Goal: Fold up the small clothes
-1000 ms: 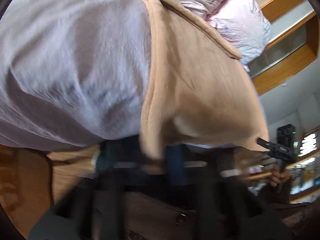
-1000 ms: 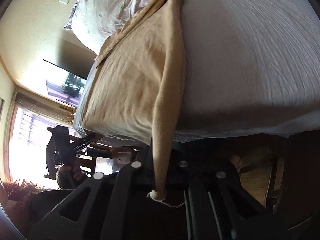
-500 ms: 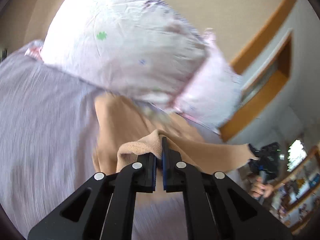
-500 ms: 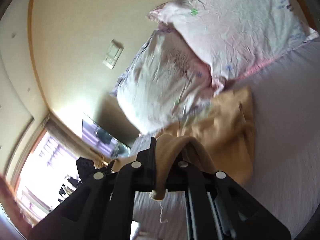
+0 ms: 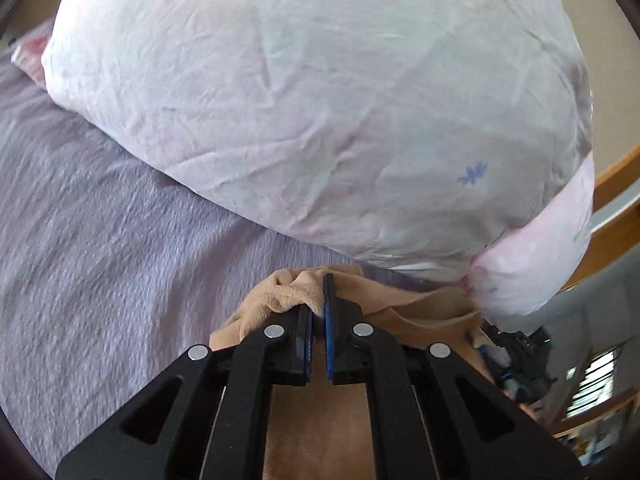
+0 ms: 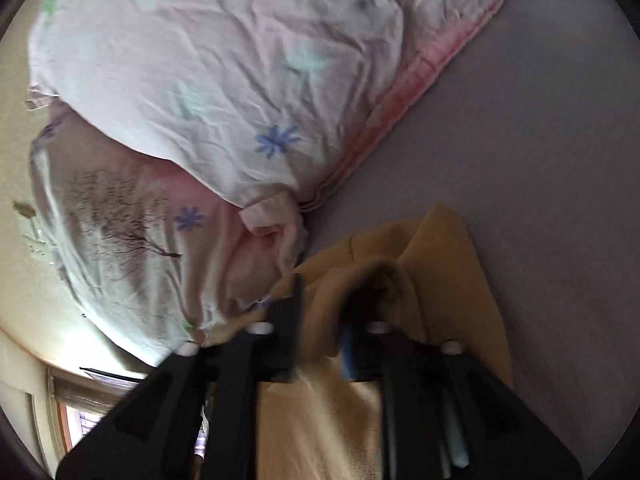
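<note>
A tan fleece garment [image 5: 404, 308] lies on the lilac bed sheet [image 5: 100, 260], right against the pillows. My left gripper [image 5: 317, 300] is shut on a bunched edge of the garment, low over the bed. In the right wrist view the same tan garment [image 6: 452, 280] is draped between the fingers of my right gripper [image 6: 320, 304], whose jaws stand a little apart with a fold of cloth hanging between them. The right gripper also shows at the right of the left wrist view [image 5: 520, 356].
Two large pale pink flowered pillows [image 5: 320, 100] [image 6: 200, 80] sit just beyond the garment at the head of the bed. A wooden window frame [image 5: 612, 200] is at the right. Open sheet [image 6: 540, 140] lies beside the garment.
Both grippers carried the garment's edge up from the bed's foot side and forward toward the pillows, folding it over. The right jaws have spread apart somewhat.
</note>
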Demonstrator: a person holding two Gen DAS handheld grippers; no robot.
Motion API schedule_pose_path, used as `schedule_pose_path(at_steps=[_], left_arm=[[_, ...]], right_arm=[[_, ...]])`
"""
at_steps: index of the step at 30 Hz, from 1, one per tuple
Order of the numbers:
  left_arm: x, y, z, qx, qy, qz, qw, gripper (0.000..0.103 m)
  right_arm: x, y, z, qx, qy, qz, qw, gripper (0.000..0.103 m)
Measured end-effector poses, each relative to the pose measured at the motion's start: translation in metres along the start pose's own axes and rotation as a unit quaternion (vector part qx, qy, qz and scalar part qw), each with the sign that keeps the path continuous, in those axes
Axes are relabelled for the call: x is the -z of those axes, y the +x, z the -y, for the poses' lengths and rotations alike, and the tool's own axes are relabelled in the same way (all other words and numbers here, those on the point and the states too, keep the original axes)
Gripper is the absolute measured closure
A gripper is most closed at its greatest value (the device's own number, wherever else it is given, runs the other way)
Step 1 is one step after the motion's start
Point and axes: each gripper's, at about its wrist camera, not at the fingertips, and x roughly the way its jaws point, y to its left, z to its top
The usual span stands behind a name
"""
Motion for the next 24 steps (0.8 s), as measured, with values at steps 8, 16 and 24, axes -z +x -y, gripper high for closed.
schedule_pose_path(at_steps=[8, 16, 24], left_arm=[[0.001, -0.058, -0.029, 0.027, -0.043, 0.077, 0.9957, 0.025], [0.060, -0.057, -0.030, -0.005, 0.011, -0.031, 0.9994, 0.032], [0.074, -0.025, -0.034, -0.015, -0.019, -0.057, 0.9981, 0.087]], right_arm=[[0.032, -0.036, -0.043, -0.037, -0.139, 0.013, 0.990, 0.029], [0.096, -0.052, -0.069, -0.068, -0.235, -0.043, 0.969, 0.022], [0.119, -0.080, -0.077, -0.081, -0.259, -0.047, 0.961, 0.021]])
